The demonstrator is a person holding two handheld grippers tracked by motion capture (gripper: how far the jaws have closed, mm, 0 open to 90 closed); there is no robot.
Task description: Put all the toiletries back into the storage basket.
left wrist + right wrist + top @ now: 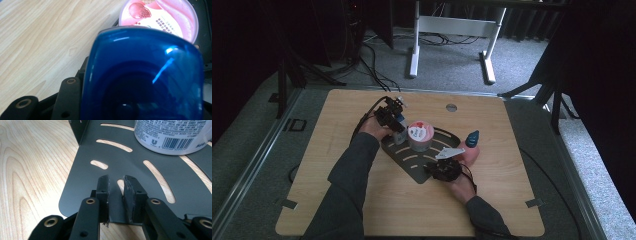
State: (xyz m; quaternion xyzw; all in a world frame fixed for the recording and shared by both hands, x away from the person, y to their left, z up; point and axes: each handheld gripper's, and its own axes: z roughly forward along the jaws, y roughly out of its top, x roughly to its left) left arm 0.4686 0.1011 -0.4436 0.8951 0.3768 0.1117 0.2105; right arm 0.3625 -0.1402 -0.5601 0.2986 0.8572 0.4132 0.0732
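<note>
A dark slotted tray [412, 162] lies mid-table with a pink-lidded tub [420, 132] standing on it. My left gripper [396, 122] is at the tray's far left corner, shut on a blue-topped container [399, 132]. In the left gripper view the translucent blue top [145, 75] hides most of the jaws, and the tub's lid [160, 17] lies just beyond it. My right gripper [434, 168] sits over the tray's near edge. Its jaws [116, 182] stand a narrow gap apart above the tray [100, 152] with nothing between them. The tub's white side [172, 135] is ahead on the right.
A blue teardrop-shaped item [472, 138] rests on a pink object [469, 156] just right of the tray. A round metal grommet [451, 107] is set in the wooden table [337, 115] near the far edge. A white desk frame [452, 25] stands beyond.
</note>
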